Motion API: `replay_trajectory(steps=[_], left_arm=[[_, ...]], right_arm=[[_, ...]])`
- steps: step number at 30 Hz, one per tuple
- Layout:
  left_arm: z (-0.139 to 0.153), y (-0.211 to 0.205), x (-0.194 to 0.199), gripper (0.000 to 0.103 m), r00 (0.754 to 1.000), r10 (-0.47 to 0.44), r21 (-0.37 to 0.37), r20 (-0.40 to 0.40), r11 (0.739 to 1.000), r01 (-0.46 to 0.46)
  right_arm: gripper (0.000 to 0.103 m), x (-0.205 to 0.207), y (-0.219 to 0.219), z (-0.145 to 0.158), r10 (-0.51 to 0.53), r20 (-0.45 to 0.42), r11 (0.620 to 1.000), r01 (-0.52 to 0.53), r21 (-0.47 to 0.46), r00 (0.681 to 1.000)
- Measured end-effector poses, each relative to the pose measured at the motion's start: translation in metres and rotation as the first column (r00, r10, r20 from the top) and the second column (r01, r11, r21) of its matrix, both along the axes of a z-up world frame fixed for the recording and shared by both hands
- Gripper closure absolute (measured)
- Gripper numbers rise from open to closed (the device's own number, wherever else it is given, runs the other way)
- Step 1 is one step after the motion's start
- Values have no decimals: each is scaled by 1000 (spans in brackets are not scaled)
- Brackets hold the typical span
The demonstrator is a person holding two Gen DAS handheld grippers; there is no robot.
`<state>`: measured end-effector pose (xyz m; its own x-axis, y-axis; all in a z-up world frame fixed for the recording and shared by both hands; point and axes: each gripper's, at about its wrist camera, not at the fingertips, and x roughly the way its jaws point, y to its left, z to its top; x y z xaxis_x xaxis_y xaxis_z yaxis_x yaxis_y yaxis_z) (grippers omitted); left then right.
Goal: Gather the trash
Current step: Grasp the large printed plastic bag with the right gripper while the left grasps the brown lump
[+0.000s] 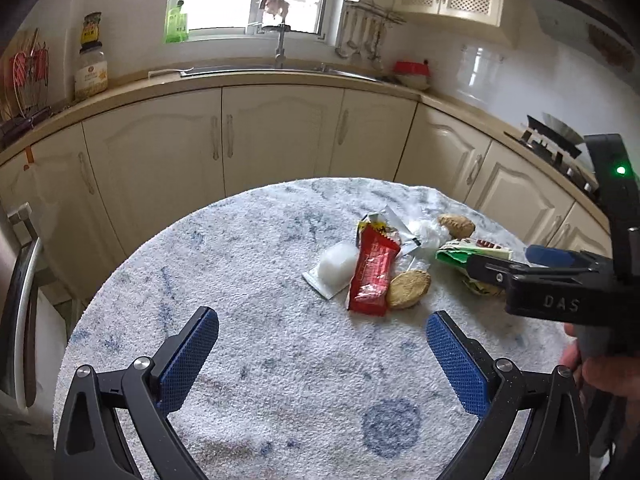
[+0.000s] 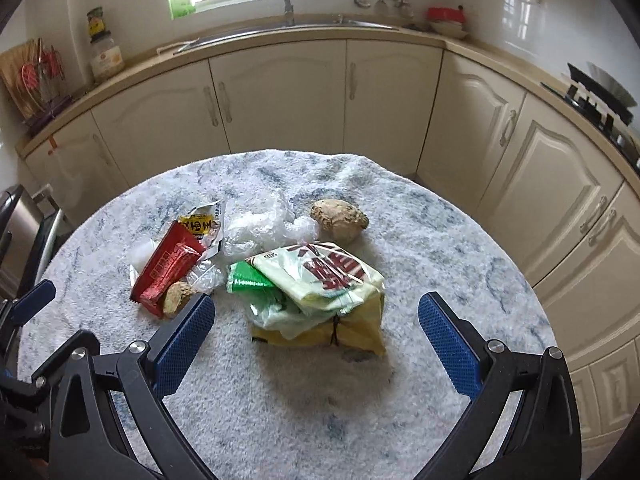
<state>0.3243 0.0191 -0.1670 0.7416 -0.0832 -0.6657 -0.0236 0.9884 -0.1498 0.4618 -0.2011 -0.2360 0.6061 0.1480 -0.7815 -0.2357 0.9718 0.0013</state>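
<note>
Hovering both claws over the round surface (image 2: 280,420) w/ its fuzzy white-blue cover, I'm seeing the left claw (image 1: 322,344) spread wide, nothing between its pads, and the right claw (image 2: 316,328) spread wide too, sitting just in front of the trash pile. The trash is lying mid-surface: a red wrapper (image 2: 168,270) on the left, a yellow-labelled packet (image 2: 202,226) touching its far end, crumpled clear plastic (image 2: 260,226) behind, a green-and-white bag (image 2: 316,280) resting on a yellow bag (image 2: 360,330). One brown lump (image 2: 339,216) is sitting at the far side, another (image 2: 176,298) is touching the red wrapper.
</note>
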Motion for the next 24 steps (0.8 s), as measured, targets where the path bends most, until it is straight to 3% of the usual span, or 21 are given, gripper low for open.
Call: replay_trajectory(steps=[3,5,9,19,24], left_arm=[[-4,8,6,1,1000,12,-17,-8,1000,-13],[-8,11,11,1,999,23,-18,-28,1000,-24],[-11,11,14,1,999,21,-28,-35,999,-22],[-10,4,15,1,1000,0,-6,-24,1000,0],[-12,-10,19,1,999,-23,43,-30,999,24]], right_arm=[[2,22,10,-14,38,-45,999,-40,-33,998],[12,30,16,-20,65,-64,997,-67,-38,996],[14,29,15,-20,88,-59,996,-90,-26,994],[15,-28,-9,11,67,40,991,-71,109,997],[15,-52,-26,14,42,48,983,-50,174,998]])
